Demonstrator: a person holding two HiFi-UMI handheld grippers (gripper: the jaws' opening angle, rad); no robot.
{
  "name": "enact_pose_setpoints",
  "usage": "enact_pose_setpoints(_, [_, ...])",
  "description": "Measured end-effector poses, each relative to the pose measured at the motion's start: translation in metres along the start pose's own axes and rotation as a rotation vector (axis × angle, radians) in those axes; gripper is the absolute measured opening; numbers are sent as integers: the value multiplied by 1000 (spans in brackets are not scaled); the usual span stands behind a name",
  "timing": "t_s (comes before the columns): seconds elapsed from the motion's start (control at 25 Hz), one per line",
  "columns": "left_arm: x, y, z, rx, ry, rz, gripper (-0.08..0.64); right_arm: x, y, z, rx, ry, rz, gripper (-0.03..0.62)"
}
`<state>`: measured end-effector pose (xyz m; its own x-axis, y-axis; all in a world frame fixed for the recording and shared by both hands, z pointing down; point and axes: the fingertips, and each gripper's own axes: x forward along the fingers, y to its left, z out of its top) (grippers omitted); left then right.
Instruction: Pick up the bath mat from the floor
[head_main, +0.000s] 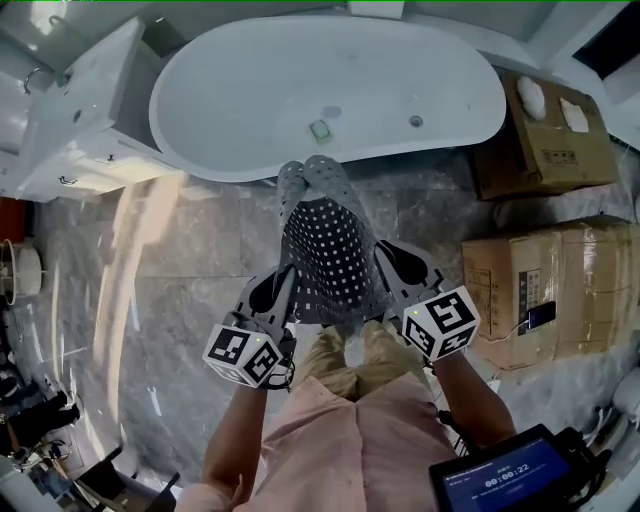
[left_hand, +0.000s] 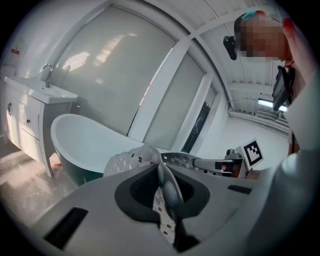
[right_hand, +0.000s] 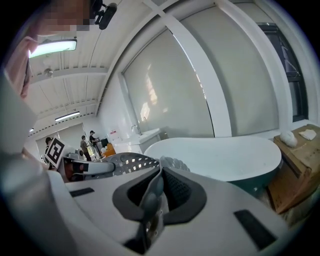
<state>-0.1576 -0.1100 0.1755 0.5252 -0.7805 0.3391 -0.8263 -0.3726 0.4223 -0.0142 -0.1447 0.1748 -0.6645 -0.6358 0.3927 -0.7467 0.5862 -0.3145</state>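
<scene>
The bath mat (head_main: 325, 250) is grey, perforated and dotted with white. It is off the floor, held up over the person's legs with its far end toward the bathtub. My left gripper (head_main: 283, 290) is shut on the mat's near left edge, and my right gripper (head_main: 385, 265) is shut on its near right edge. In the left gripper view a strip of mat (left_hand: 163, 212) is pinched between the closed jaws of the left gripper (left_hand: 167, 185). In the right gripper view the mat (right_hand: 132, 162) spreads leftward from the closed right gripper (right_hand: 150, 192).
A white freestanding bathtub (head_main: 330, 90) stands just beyond the mat, with a white vanity (head_main: 85, 110) to its left. Cardboard boxes (head_main: 545, 130) (head_main: 545, 290) line the right side. The floor (head_main: 190, 270) is grey marble. A tablet (head_main: 505, 475) hangs at the lower right.
</scene>
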Motion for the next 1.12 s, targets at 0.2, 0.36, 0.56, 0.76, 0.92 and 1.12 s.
enact_pose_setpoints(0.2, [-25, 11, 23, 24, -31, 44, 35, -16, -4, 22, -21, -23, -30, 28])
enact_pose_setpoints(0.36, [-36, 18, 42, 37, -63, 90, 36, -27, -13, 36, -18, -38, -58, 28])
enact_pose_setpoints(0.56, [-46, 29, 61, 31, -98, 137, 36, -40, -24, 55, -20, -60, -103, 28])
enact_pose_setpoints(0.76, [-61, 48, 74, 48, -120, 169, 37, -43, -25, 69, -44, -88, -144, 28])
enact_pose_setpoints(0.92, [-63, 51, 83, 59, -145, 194, 37, -51, -33, 78, -58, -120, -167, 28])
enact_pose_setpoints(1.12, [-61, 42, 97, 76, -172, 222, 37, -69, -43, 91, -69, -146, -183, 28])
